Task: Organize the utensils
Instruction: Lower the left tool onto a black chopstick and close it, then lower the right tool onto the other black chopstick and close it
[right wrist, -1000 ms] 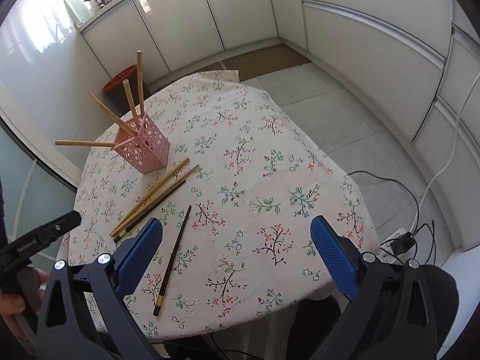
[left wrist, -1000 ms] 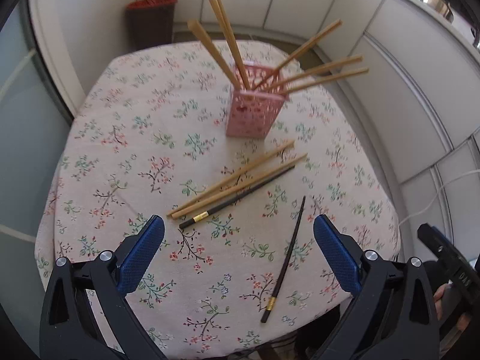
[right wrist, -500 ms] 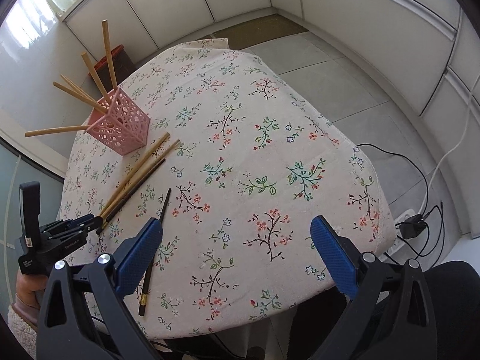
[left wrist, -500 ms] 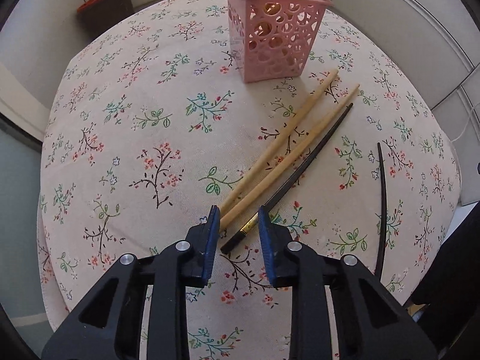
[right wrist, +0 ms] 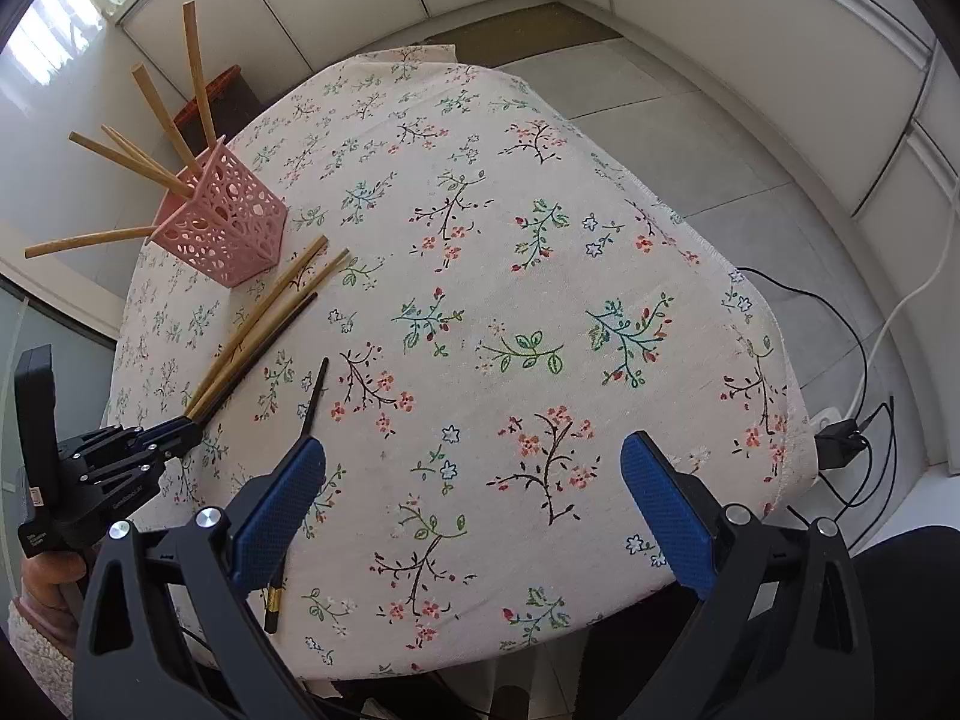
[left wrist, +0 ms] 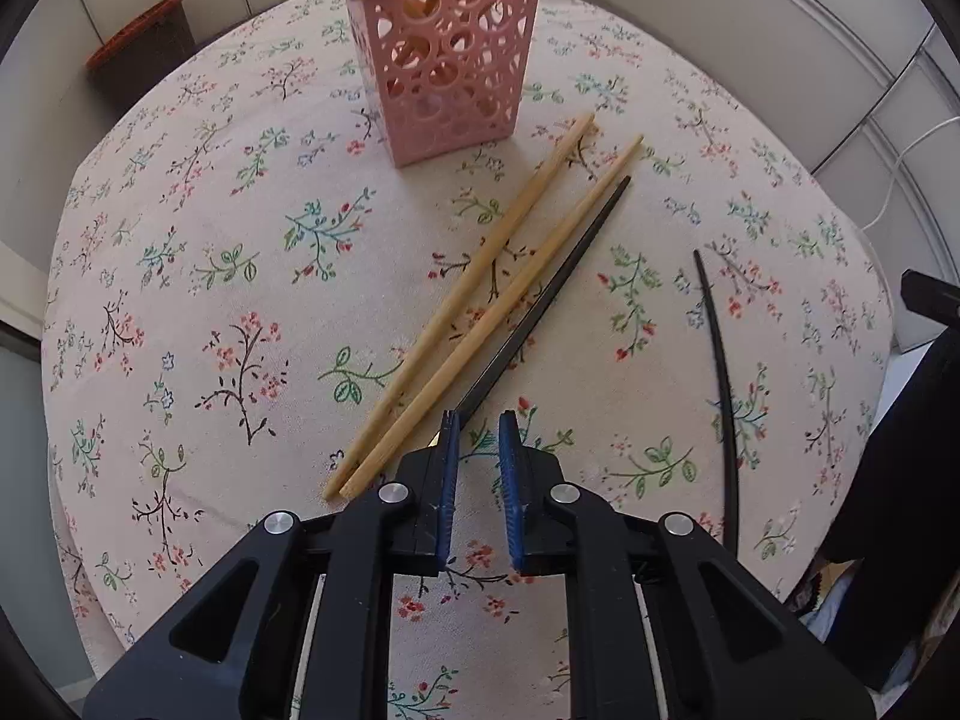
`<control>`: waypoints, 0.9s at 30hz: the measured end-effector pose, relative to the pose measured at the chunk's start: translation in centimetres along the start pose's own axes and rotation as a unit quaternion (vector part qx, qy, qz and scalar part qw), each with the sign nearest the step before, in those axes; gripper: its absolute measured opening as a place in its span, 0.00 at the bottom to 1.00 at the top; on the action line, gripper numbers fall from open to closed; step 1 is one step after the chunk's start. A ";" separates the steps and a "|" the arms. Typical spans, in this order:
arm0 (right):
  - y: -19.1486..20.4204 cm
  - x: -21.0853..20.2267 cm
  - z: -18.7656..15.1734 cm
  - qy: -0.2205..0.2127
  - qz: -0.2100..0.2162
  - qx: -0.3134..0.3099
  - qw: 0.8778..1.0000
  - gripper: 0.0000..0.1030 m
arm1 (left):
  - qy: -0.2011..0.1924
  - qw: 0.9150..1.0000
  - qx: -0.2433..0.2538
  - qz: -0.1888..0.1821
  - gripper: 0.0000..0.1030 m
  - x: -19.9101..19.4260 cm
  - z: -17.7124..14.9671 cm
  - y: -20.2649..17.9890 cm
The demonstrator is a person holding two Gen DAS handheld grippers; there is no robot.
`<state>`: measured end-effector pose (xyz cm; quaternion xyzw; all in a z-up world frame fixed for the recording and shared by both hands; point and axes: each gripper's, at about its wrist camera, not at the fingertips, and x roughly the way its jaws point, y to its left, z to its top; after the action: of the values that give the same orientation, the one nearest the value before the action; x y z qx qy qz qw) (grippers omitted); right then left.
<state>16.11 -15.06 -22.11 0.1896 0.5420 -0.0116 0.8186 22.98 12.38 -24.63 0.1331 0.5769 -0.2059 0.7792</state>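
A pink perforated holder (left wrist: 444, 54) with several wooden chopsticks stands at the far side of the table; it also shows in the right wrist view (right wrist: 225, 225). Two wooden chopsticks (left wrist: 474, 300) and a black chopstick (left wrist: 540, 306) lie side by side before it. A second black chopstick (left wrist: 717, 384) lies apart to the right, and shows in the right wrist view (right wrist: 309, 405). My left gripper (left wrist: 478, 420) is narrowed to a small gap, its left pad at the near end of the black chopstick; that end is hidden behind the pad. My right gripper (right wrist: 474, 456) is wide open and empty above the table's near side.
A floral tablecloth (right wrist: 540, 276) covers the small table. A dark bin (left wrist: 141, 60) stands on the floor beyond the table. Cables and a power strip (right wrist: 840, 438) lie on the floor to the right. White cabinets surround the table.
My left gripper came down from above the table to the near ends of the grouped chopsticks and closed from wide open to a narrow gap. My right gripper shifted slightly and stayed open.
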 end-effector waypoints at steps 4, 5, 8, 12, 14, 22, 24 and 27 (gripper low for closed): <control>0.3 0.0 -0.2 -0.002 -0.002 -0.009 1.000 0.93 | -0.004 1.000 -0.002 0.011 0.15 0.5 0.1 -0.2; 0.4 0.0 -0.2 0.000 -0.002 -0.009 1.000 0.93 | -0.002 1.000 -0.002 0.020 0.15 0.6 0.1 -0.2; 0.5 0.1 -0.3 0.000 -0.003 -0.012 1.000 0.93 | 0.002 1.000 0.002 0.016 0.15 0.6 0.1 -0.2; 0.7 -0.1 -0.5 -0.001 -0.005 -0.014 1.000 0.93 | 0.005 1.000 0.020 0.011 0.15 0.5 -0.1 -0.8; 0.7 -0.2 -0.6 -0.001 -0.006 -0.016 1.000 0.93 | 0.005 0.999 0.036 0.013 0.15 0.7 -0.2 -1.6; 1.9 -0.4 -1.5 0.008 -0.002 -0.028 1.000 0.93 | 0.015 0.998 0.046 0.028 0.20 1.3 -0.5 -1.9; 2.8 -0.3 -2.0 0.012 -0.001 -0.037 0.999 0.93 | 0.014 0.997 0.069 0.025 0.10 1.1 -0.9 -2.9; 3.7 -0.2 -2.8 0.020 -0.003 -0.045 0.999 0.93 | 0.010 0.994 0.105 0.032 0.06 0.9 -1.7 -4.6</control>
<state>14.39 -10.79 -21.80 0.1508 0.5588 0.0142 0.8154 19.60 8.90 -25.89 0.2345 0.5551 -0.2385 0.7616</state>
